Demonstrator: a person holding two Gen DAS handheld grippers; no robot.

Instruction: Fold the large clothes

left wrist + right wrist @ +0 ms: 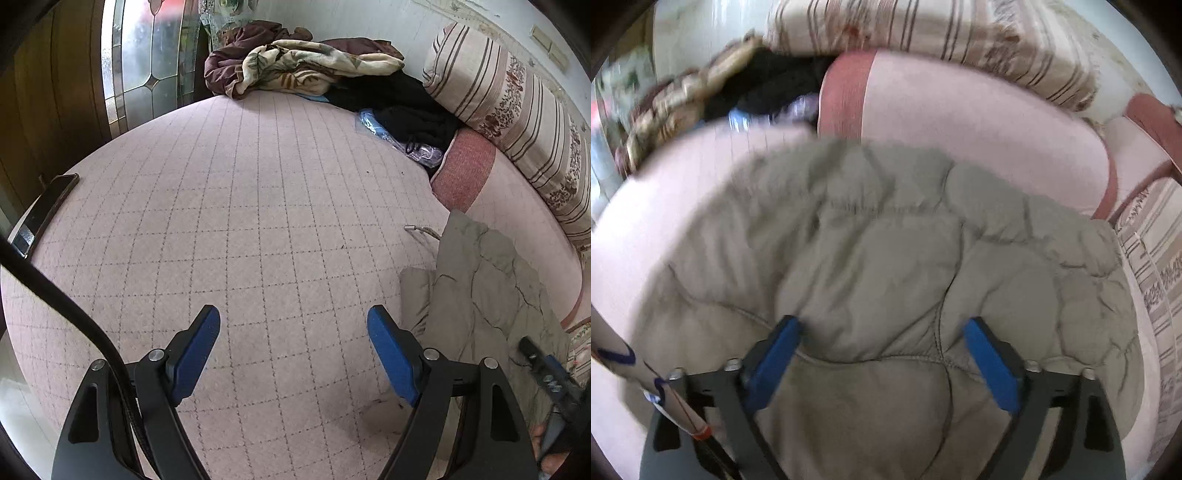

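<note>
Jacket (886,251), quilted and grey-beige, lies crumpled on the pink checked bed (258,192); in the right wrist view it fills the middle and runs toward 3 o'clock, up against a striped cushion (1160,266). The right gripper (882,343) hangs over it with its blue pads spread wide, the cloth showing between them, though the blur leaves it unclear whether they touch it. In the left wrist view the same jacket sits at about 4 o'clock, and the left gripper (293,332) is spread too, with only bare bedspread between its pads. At 12 o'clock, at the far edge of the bed, is a heap of blankets (295,62), with dark clothing (402,107) and a clear plastic bag (391,136) at about 1 o'clock. A long striped pillow (509,122) runs along the wall at 2 o'clock, and a phone (44,210) rests at the bed's edge near 9 o'clock
</note>
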